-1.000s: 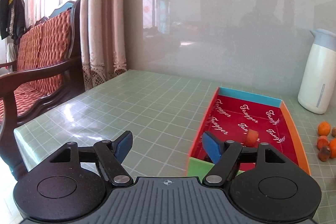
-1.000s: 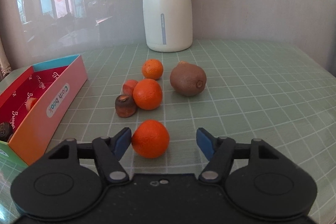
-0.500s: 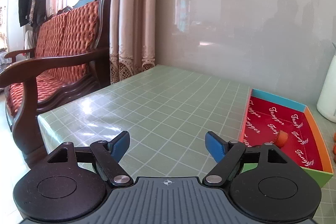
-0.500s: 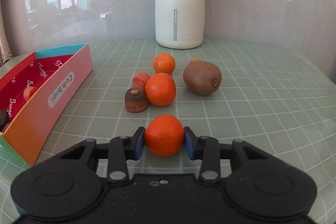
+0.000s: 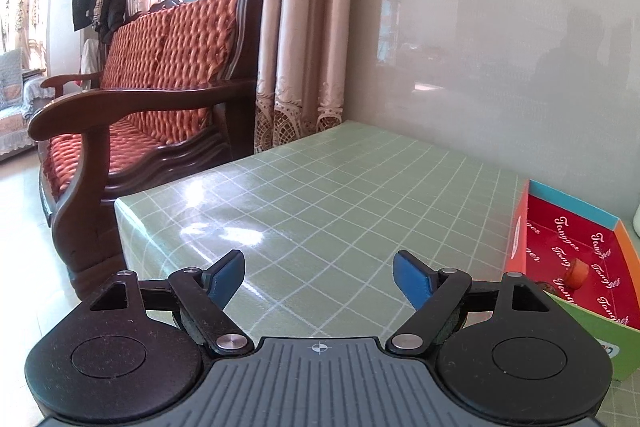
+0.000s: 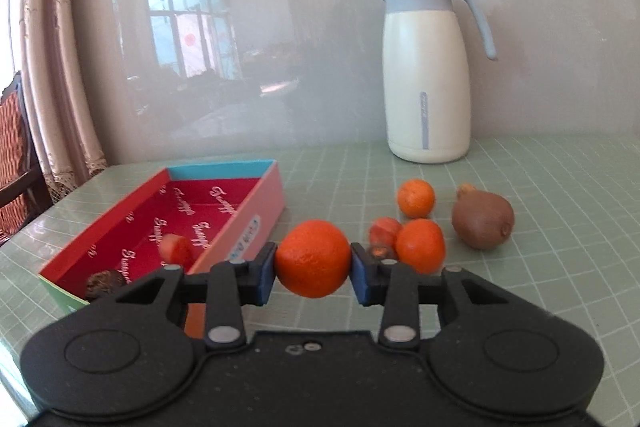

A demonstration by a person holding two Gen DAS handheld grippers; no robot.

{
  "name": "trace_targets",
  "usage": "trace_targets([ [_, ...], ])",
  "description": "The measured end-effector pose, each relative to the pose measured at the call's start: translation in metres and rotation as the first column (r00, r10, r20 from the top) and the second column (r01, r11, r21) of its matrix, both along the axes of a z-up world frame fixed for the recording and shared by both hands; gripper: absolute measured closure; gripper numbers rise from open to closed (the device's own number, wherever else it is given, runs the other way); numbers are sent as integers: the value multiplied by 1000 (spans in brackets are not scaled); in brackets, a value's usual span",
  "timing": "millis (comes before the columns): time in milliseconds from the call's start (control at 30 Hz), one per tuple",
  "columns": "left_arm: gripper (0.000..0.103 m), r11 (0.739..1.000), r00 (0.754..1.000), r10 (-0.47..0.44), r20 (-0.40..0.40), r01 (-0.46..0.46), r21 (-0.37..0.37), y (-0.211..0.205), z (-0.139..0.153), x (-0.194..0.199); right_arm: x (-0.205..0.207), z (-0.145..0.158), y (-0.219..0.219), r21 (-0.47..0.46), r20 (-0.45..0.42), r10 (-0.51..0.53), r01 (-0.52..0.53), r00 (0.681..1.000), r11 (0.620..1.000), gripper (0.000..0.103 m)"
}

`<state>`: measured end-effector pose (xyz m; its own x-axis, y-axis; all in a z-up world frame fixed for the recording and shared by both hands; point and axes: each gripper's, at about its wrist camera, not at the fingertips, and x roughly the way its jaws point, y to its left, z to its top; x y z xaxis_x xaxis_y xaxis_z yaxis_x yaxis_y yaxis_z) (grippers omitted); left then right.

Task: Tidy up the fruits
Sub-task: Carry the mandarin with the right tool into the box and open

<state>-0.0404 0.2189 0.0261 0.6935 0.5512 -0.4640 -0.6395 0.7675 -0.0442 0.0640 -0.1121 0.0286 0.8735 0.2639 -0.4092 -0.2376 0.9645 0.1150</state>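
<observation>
Right gripper (image 6: 313, 269) jaws clamp an orange (image 6: 313, 258), lifted clear. Left gripper (image 5: 319, 277) jaws opening, empty. Next: carry over box (image 6: 264, 203), release.

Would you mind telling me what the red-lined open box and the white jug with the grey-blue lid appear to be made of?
The red-lined open box looks like printed cardboard: thin flat walls, sharp folded corners, matte colour panels and printed script inside. The white jug with the grey-blue lid looks like smooth coated metal or plastic with a satin sheen; its moulded handle suggests plastic, but the body's material stays uncertain.
</observation>
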Motion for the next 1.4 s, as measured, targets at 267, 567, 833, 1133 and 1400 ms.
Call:
trace_targets([
  [267,20,999,999,43,-12,-43,-2,18,-4,-11,4,3,25,22,1,76,-76,997,997,66],
  [567,20,998,998,57,-15,-57,8,24,-6,-18,3,5,51,10,13,153,-153,988,988,66],
  [833,20,997,997,73,-20,-72,19,29,-7,-23,5,-2,75,-20,-12,214,-214,977,977,66],
  [1133,19,996,996,85,-22,-85,15,36,-7,-26,6,-9,89,-57,-38,231,-233,972,971,66],
  [1400,19,996,996,88,-22,-87,14,35,-8,-27,5,-11,97,-86,-27,237,-238,971,967,61],
])
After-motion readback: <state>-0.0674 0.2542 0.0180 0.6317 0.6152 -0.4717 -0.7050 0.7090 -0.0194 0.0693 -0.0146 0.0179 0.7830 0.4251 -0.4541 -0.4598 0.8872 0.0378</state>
